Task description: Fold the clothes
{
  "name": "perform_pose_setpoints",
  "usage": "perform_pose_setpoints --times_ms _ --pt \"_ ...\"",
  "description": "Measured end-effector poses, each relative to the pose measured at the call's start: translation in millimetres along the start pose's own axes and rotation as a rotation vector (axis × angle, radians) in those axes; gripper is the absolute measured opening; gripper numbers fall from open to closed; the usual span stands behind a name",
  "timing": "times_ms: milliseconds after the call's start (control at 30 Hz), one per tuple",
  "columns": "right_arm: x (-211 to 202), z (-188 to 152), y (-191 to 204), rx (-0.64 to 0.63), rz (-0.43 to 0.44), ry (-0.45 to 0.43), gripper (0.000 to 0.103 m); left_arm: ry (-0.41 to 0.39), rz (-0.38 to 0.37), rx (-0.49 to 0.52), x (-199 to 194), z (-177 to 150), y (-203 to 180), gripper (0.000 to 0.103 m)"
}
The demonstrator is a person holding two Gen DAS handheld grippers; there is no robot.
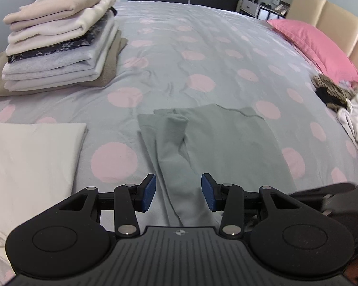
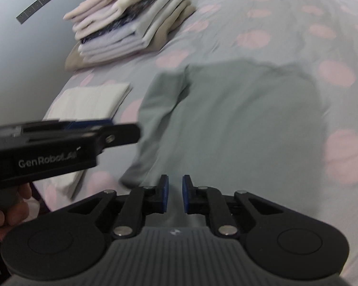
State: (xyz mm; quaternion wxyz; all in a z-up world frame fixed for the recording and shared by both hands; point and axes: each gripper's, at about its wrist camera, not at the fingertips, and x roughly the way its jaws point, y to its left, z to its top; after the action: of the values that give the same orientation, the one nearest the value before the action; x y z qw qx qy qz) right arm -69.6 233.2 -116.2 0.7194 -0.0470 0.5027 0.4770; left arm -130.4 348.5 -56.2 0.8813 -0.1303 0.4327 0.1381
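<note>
A grey-green garment (image 1: 210, 143) lies partly folded on the bed, one sleeve laid over its left side. My left gripper (image 1: 178, 191) is open above the garment's near edge, holding nothing. In the right wrist view the same garment (image 2: 238, 119) fills the middle. My right gripper (image 2: 175, 196) hovers over its near edge with the jaws a narrow gap apart and no cloth between them. The left gripper (image 2: 102, 128) shows from the side at the left of that view, held in a hand.
A tall stack of folded clothes (image 1: 59, 40) stands at the far left of the bed (image 1: 202, 47). A folded white cloth (image 1: 28, 162) lies near left. A pink pillow (image 1: 317, 47) and a heap of unfolded clothes (image 1: 341, 100) lie at the right.
</note>
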Motion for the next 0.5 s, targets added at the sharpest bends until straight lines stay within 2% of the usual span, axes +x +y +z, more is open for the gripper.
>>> perform_pose_setpoints --times_ms 133,267,400,500 --pt "20.2 -12.3 9.4 0.011 0.026 0.026 0.013 0.025 -0.019 0.025 12.3 -8.2 -1.7 0.039" --pt "25.7 -18.9 9.5 0.01 0.034 0.038 0.013 0.07 0.027 0.016 29.2 -12.9 5.9 0.039" --pt "9.3 -21.3 5.7 -0.017 0.052 0.028 0.014 0.093 0.067 -0.009 39.7 -17.2 16.2 0.045" --pt "-13.9 -26.4 -2.1 -0.042 0.046 -0.012 0.017 0.079 0.104 0.008 39.2 -18.4 18.0 0.046"
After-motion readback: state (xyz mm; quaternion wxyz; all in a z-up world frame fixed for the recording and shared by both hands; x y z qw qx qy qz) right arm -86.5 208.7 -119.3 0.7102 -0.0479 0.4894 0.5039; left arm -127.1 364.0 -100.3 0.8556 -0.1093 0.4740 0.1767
